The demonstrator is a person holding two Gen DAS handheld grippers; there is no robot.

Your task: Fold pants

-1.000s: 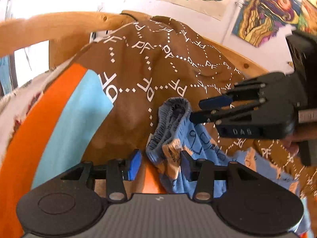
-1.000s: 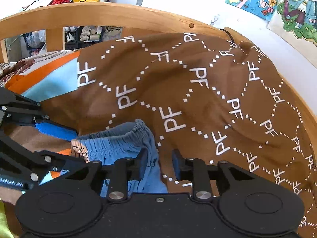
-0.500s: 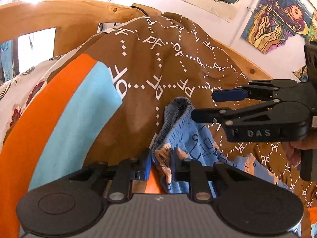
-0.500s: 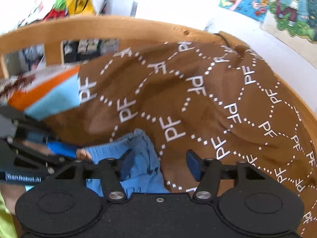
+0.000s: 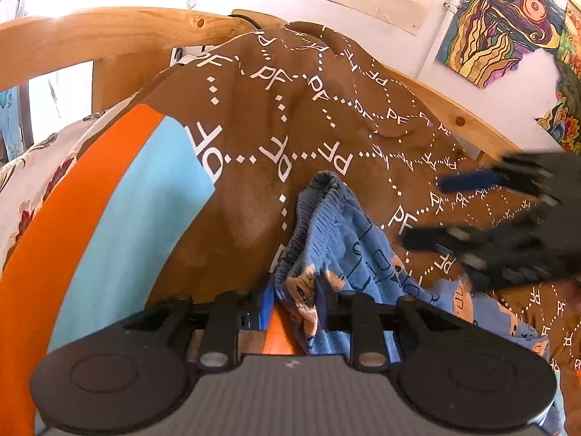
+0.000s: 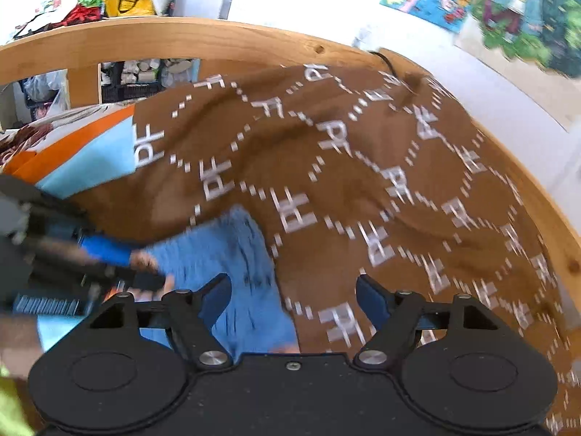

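**Blue pants pinched at the waistband, first fold still ahead**

Blue printed cotton pants (image 5: 337, 239) lie bunched on the brown PF-patterned blanket (image 5: 290, 109). Your left gripper (image 5: 296, 303) pinches a gather of fabric beside the elastic waistband. Your right gripper (image 6: 294, 294) has just been opening; its jaws stand spread, nothing between them. Next, you likely need a fresh right-hand hold before spreading the pants flat

we see pants (image 5: 337, 239) on blanket (image 5: 290, 138) at centre | wooden rail (image 5: 109, 36) behind, 12 o'clock | posters (image 5: 508, 29) at 1 o'clock | striped sheet (image 5: 109, 218) at 9 o'clock
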